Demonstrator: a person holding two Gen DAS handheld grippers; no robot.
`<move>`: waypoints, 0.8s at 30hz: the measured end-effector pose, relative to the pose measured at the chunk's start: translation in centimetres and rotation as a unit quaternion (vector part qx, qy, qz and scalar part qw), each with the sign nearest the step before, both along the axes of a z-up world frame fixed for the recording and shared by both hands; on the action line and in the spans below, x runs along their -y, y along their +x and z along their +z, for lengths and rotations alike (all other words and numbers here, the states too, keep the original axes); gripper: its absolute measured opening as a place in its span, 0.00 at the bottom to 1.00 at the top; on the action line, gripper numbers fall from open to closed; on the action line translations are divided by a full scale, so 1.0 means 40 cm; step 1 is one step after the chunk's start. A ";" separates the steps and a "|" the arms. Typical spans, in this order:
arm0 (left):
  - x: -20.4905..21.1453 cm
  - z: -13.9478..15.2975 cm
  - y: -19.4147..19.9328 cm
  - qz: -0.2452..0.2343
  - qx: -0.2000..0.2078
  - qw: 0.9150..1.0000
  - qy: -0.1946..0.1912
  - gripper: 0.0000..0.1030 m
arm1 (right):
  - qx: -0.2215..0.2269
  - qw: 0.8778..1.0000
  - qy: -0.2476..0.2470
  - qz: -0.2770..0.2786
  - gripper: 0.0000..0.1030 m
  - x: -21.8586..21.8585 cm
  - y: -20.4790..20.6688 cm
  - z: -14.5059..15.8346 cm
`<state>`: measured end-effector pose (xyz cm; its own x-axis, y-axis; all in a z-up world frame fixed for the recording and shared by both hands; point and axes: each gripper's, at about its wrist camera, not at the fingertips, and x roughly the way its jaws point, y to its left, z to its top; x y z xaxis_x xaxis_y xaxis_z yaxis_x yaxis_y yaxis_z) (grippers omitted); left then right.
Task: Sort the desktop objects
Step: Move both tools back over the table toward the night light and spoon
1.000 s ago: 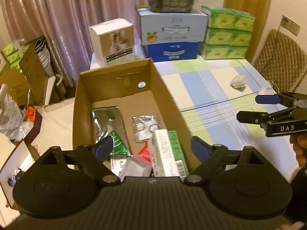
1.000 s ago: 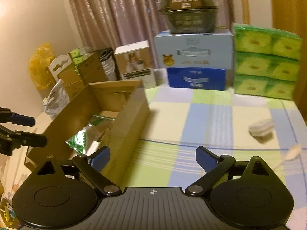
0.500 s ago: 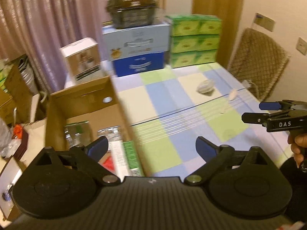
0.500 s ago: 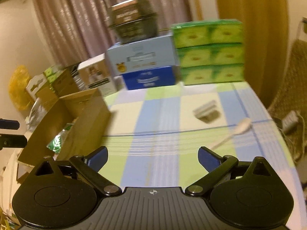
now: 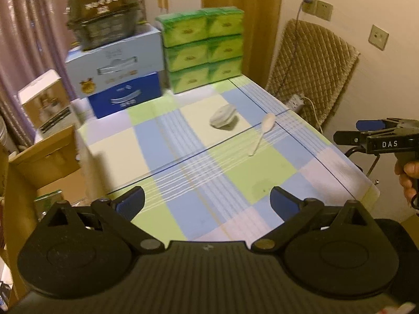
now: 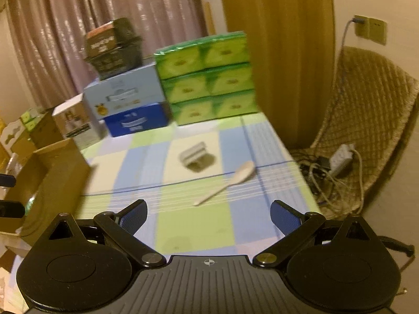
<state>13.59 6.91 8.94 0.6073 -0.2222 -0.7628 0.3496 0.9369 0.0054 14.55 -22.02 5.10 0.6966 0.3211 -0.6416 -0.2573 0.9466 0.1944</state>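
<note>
A pale spoon (image 5: 263,132) (image 6: 228,183) lies on the checked tablecloth (image 5: 183,144) (image 6: 193,225) toward the far right. A small white-grey case (image 5: 223,115) (image 6: 194,154) sits just beyond it. The open cardboard box (image 5: 39,167) (image 6: 49,178) with packets inside stands at the table's left edge. My left gripper (image 5: 207,201) is open and empty above the near table. My right gripper (image 6: 208,213) is open and empty, facing the spoon; it also shows at the right edge of the left wrist view (image 5: 348,130).
Stacked green tissue packs (image 5: 203,49) (image 6: 207,78), blue cartons (image 5: 117,78) (image 6: 128,104) with a dark basket (image 5: 103,26) on top and a white box (image 5: 44,104) line the table's back. A padded chair (image 5: 311,78) (image 6: 366,120) with a power strip (image 6: 341,157) stands right.
Both grippers have swung right, away from the cardboard box toward the spoon and the small case. The box has slid to the left edge of both views. Both stay open.
</note>
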 end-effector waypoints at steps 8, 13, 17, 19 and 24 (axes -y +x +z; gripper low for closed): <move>0.088 -0.050 0.077 -0.021 -0.018 1.000 0.008 0.97 | -0.013 1.000 -0.012 -0.009 0.95 0.060 0.058 -0.053; 0.132 -0.086 0.133 -0.028 -0.027 0.999 0.012 0.97 | -0.016 0.999 -0.028 0.002 0.95 0.071 0.102 -0.085; 0.159 -0.118 0.180 -0.036 -0.035 0.999 0.021 0.97 | -0.009 0.998 -0.059 0.037 0.95 0.069 0.148 -0.110; 0.170 -0.134 0.203 -0.042 -0.038 0.998 0.024 0.97 | 0.001 0.994 -0.087 0.068 0.95 0.061 0.170 -0.128; 0.194 -0.177 0.260 -0.063 -0.044 0.996 0.036 0.97 | 0.043 0.971 -0.168 0.167 0.95 0.040 0.225 -0.173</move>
<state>23.97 -0.86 1.86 0.5083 -0.2346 -0.8286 0.4659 0.8841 0.0354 23.55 -23.63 -1.82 0.6448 0.3205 -0.6939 -0.5620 0.8141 -0.1462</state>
